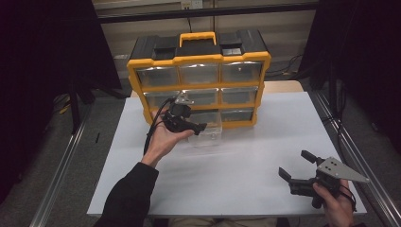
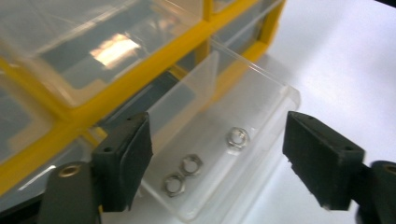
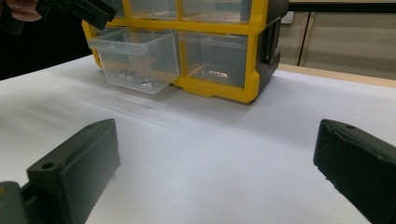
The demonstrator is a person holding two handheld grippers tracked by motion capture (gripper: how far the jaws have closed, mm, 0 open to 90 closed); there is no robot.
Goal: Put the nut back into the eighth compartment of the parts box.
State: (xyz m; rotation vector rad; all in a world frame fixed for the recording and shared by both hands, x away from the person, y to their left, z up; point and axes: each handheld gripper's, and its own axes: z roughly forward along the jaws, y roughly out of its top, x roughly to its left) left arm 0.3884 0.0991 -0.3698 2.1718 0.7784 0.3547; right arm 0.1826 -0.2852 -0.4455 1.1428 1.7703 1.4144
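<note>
Hovering over the pulled-out clear drawer at the bottom row of the yellow organizer near the desk's far edge, left gripper is wide open, holding nothing; 3 nuts lie inside. Lower straight, w/ jaws inside the walls. Right gripper, near-right corner, open, empty.

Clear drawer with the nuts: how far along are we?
Done: the clear drawer is pulled out of the yellow organizer, and three nuts lie in it. In hand: nothing; the left gripper hovers open above it, and the right gripper sits open, away. Left, probably: pushing the drawer shut.
</note>
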